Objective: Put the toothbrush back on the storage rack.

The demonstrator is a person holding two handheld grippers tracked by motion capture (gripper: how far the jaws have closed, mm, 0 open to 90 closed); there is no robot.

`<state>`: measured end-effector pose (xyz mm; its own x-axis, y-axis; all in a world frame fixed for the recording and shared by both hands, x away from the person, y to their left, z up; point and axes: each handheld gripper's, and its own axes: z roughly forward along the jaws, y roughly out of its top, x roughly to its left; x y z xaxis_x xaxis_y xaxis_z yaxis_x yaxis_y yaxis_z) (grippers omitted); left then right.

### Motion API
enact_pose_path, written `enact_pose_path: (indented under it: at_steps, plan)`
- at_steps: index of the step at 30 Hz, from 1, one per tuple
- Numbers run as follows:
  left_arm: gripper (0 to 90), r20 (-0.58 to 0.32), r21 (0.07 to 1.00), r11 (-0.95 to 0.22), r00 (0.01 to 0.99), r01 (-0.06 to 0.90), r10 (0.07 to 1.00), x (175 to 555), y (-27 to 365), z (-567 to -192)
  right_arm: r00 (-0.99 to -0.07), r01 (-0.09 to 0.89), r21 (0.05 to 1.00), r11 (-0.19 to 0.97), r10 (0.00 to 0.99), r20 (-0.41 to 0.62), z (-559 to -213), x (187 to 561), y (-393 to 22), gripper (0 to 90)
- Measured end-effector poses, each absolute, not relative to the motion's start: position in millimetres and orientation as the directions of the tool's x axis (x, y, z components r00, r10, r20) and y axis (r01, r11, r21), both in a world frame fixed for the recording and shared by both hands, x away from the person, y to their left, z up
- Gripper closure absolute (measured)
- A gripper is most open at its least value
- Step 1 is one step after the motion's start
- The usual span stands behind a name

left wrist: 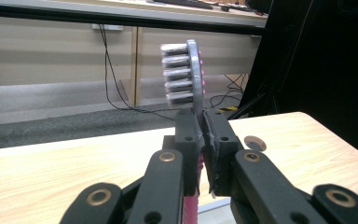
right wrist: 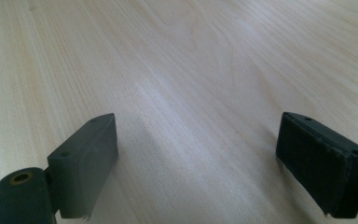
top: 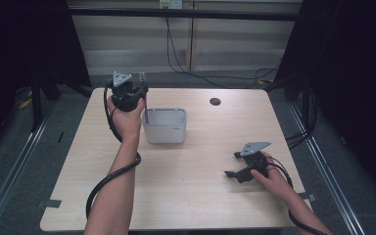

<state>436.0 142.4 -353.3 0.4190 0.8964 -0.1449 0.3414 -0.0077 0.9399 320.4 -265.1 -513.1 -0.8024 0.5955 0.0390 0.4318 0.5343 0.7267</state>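
Note:
My left gripper is held up over the table's far left, beside a white open box. It is shut on a toothbrush with a pink handle that hangs down by the box's left wall. In the left gripper view the jaws pinch the neck of the toothbrush, whose grey-bristled head stands upright above them. My right gripper rests low on the table at the near right. Its jaws stand wide open with only bare wood between them.
The light wooden table has a dark round grommet at the far middle, also seen as a disc past the left jaws. Cables trail from both grippers. Dark curtains and rails flank the table.

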Motion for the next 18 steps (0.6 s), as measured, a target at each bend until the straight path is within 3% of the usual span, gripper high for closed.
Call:
enact_pose_path:
  at_steps: [18]
  plan:
    - [84.9,-0.154,0.929,-0.007,0.405,0.37,0.901,431,145,-368,-0.804,0.431,0.726,0.536,0.594,0.038,-513,320,-265,12.4]
